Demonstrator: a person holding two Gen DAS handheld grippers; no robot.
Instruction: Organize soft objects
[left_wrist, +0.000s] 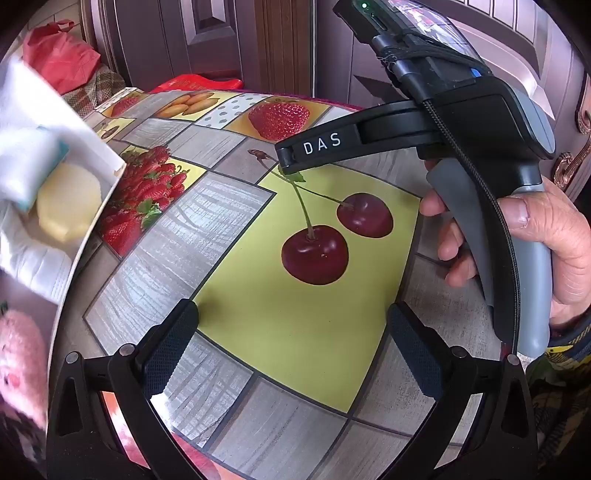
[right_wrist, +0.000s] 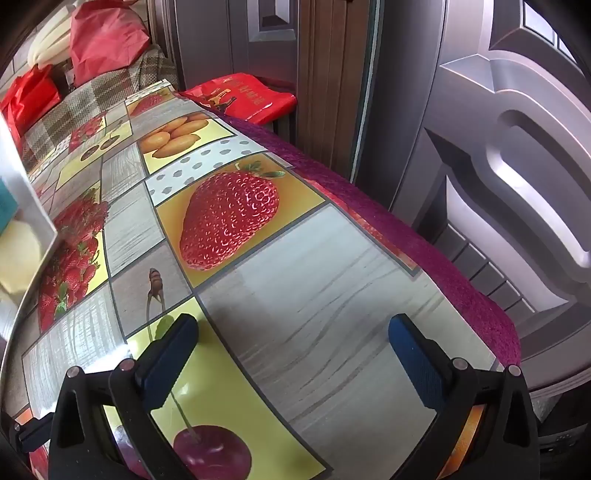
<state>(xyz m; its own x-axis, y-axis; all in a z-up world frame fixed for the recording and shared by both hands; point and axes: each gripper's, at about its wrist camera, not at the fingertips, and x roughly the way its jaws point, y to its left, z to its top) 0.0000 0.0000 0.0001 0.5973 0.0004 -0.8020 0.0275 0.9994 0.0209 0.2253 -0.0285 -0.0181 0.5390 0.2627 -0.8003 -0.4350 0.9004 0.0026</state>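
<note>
A white tray (left_wrist: 92, 229) stands at the left edge of the table. It holds a pale yellow round sponge (left_wrist: 68, 203), a white sponge with a teal layer (left_wrist: 26, 166) and a white cloth (left_wrist: 33, 258). A pink fluffy thing (left_wrist: 20, 362) lies at the lower left, partly cut off. My left gripper (left_wrist: 291, 343) hovers open over the cherry picture, nothing between its fingers. The right gripper (left_wrist: 291, 162), held by a hand (left_wrist: 546, 240), is seen side-on at the upper right. In the right wrist view my right gripper (right_wrist: 293, 350) is open over bare tablecloth; the tray (right_wrist: 40, 221) and yellow sponge (right_wrist: 18, 254) show at the left.
The table wears a fruit-print oilcloth (right_wrist: 295, 288) over a purple cloth edge (right_wrist: 424, 236). Red bags (right_wrist: 243, 96) and a checked cover (right_wrist: 110, 88) lie beyond the far end. A panelled door (right_wrist: 517, 166) stands close on the right.
</note>
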